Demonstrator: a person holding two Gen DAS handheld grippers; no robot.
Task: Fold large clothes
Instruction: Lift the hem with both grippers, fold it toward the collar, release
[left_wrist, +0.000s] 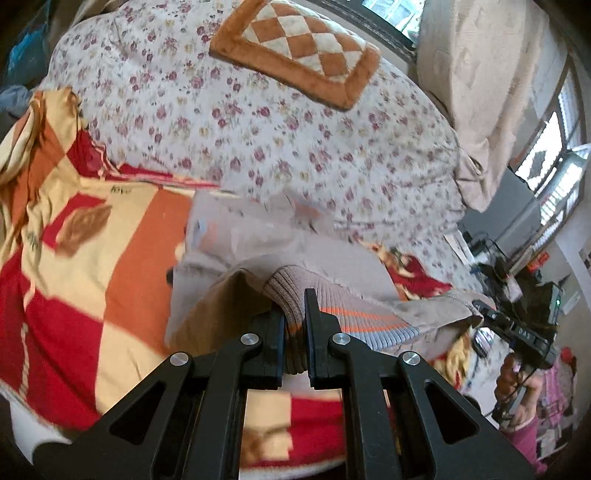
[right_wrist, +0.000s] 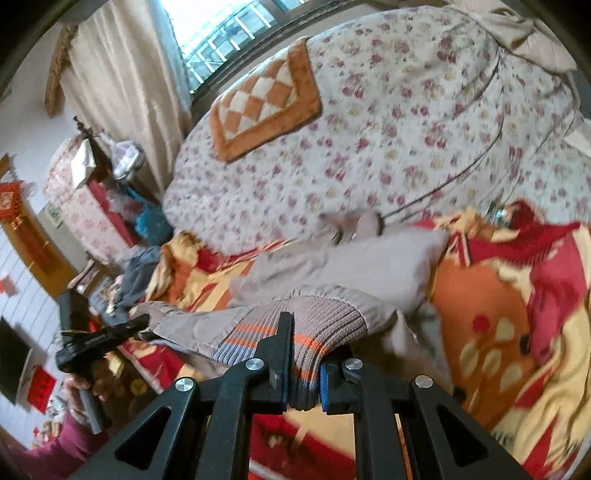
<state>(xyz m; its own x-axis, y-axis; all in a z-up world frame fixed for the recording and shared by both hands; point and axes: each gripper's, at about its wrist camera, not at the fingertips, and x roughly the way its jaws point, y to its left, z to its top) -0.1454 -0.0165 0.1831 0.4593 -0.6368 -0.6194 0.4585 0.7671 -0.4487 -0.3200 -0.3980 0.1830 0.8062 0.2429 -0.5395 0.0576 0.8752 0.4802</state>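
A beige jacket (left_wrist: 295, 254) with a ribbed grey hem striped orange (left_wrist: 354, 317) lies on a red, orange and cream blanket (left_wrist: 85, 258). My left gripper (left_wrist: 295, 325) is shut on the ribbed hem at one corner and lifts it. My right gripper (right_wrist: 304, 354) is shut on the ribbed hem (right_wrist: 325, 317) at the other corner. The jacket body (right_wrist: 354, 266) stretches away from both grippers toward a floral quilt. The right gripper also shows at the right edge of the left wrist view (left_wrist: 491, 314), and the left gripper shows in the right wrist view (right_wrist: 140, 325).
A floral quilt (left_wrist: 295, 122) is piled behind the jacket with a brown checked cushion (left_wrist: 295, 51) on top. Curtains (right_wrist: 122, 74) and a window are at the back. Cluttered furniture stands at the room's sides (right_wrist: 92, 192).
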